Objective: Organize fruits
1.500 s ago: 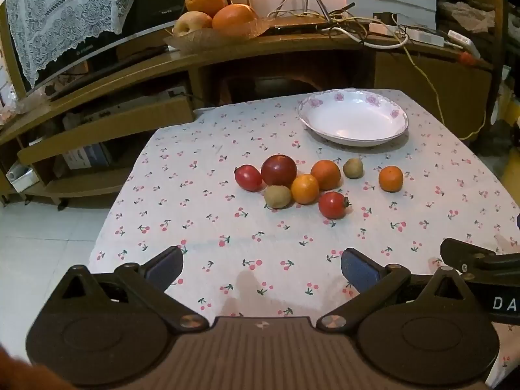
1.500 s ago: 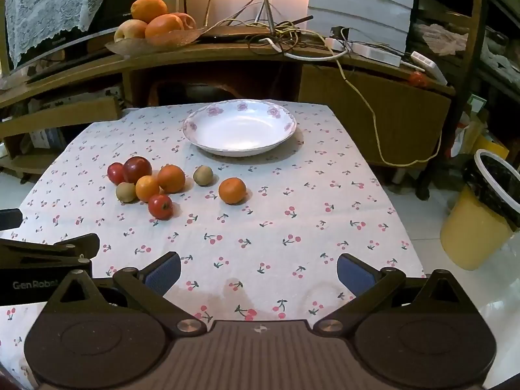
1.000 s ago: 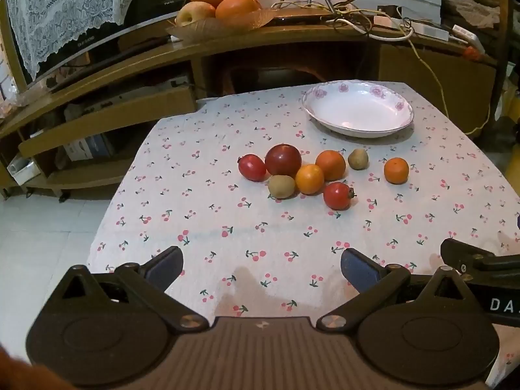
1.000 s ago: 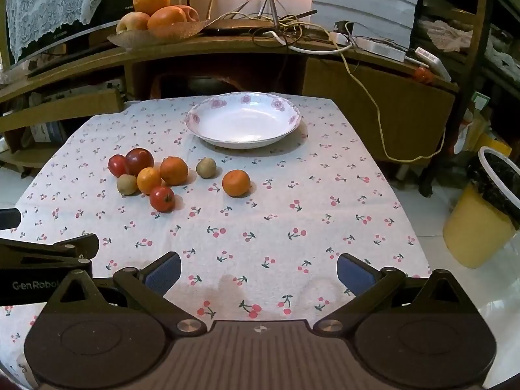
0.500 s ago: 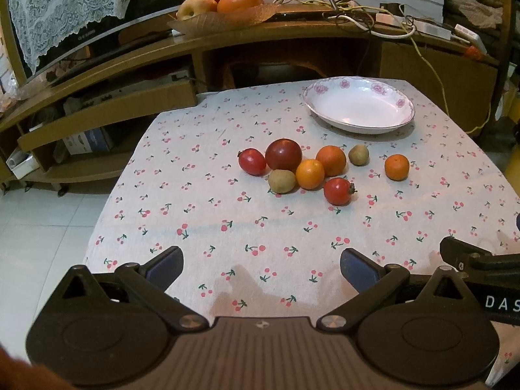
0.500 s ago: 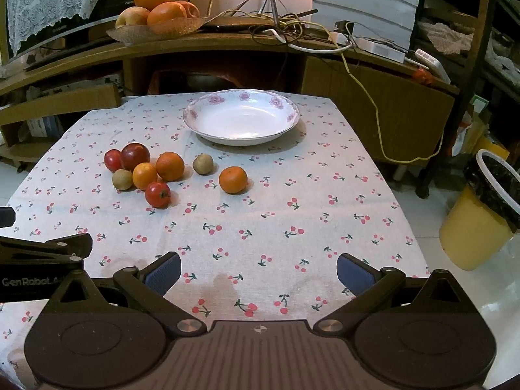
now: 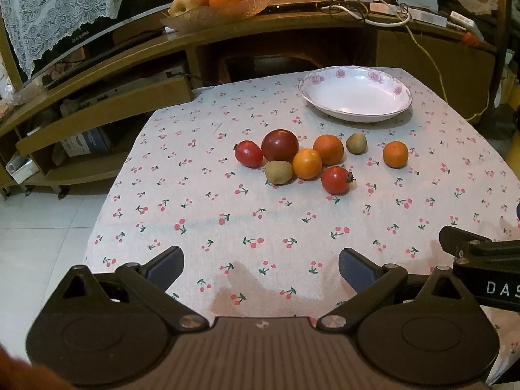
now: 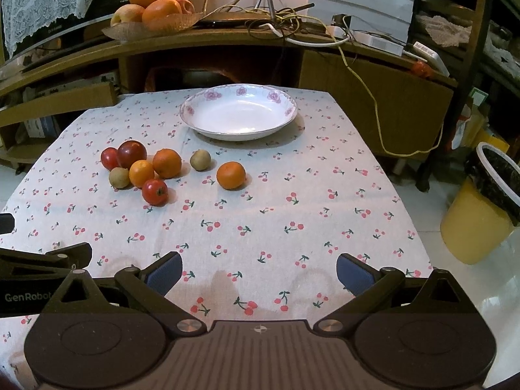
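Hovering over the near edge of a table (image 8: 325, 175) draped in a cherry-print cloth, the left gripper (image 7: 260, 268) and right gripper (image 8: 258, 271) both hang with their blue-padded fingers spread wide, gripping nothing. Fruit lies loose on the cloth ahead of them, none of it yet in the white flower-rimmed bowl (image 8: 239, 115) standing at the far side of the table.

A tight cluster sits left of centre: a dark red apple (image 7: 279, 146) with a small tomato (image 7: 248, 153) touching its left side, a kiwi (image 7: 278, 172) in front, then a yellow-orange orange (image 7: 307, 163) pressed against a deeper orange one (image 7: 328, 149). A stemmed tomato (image 7: 336, 180) rests nearest the grippers. A second kiwi (image 7: 356, 143) lies just beside the cluster on its right, and a lone tangerine (image 7: 395, 154) sits apart, farther right.

Behind the table, a wooden sideboard (image 8: 373, 65) carries a basket of oranges and apples (image 8: 152, 16) and a tangle of cables (image 8: 282, 22). A yellow bin (image 8: 481, 204) with a black liner stands on the tiled floor at right.
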`<move>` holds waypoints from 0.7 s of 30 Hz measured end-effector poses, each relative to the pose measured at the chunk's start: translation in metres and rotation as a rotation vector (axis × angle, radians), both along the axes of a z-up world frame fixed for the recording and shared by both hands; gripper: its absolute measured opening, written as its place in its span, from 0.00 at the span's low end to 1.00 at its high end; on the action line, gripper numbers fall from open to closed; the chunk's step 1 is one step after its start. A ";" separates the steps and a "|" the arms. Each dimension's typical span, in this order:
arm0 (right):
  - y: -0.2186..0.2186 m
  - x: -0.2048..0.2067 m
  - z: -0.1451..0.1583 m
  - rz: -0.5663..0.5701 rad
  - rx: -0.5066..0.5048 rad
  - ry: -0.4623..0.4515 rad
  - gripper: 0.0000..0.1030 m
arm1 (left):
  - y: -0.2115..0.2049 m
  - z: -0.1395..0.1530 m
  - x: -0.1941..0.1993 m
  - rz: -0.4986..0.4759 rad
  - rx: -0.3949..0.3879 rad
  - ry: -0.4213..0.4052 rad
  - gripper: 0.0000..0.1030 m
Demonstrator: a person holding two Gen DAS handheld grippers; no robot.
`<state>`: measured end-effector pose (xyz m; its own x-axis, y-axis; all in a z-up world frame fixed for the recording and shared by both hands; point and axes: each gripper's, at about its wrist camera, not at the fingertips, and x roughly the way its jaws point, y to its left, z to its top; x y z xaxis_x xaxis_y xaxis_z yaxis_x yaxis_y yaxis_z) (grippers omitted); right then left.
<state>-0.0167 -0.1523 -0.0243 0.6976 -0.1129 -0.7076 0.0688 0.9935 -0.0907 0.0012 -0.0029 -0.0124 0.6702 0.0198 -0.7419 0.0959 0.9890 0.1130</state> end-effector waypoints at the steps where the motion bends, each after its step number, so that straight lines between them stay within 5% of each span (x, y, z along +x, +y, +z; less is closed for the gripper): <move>1: 0.000 0.000 0.000 0.000 0.000 0.001 0.98 | 0.000 0.000 0.000 0.000 0.002 0.000 1.00; 21: 0.001 0.001 -0.003 -0.001 0.011 0.014 0.97 | -0.001 -0.001 0.000 -0.001 0.018 -0.002 1.00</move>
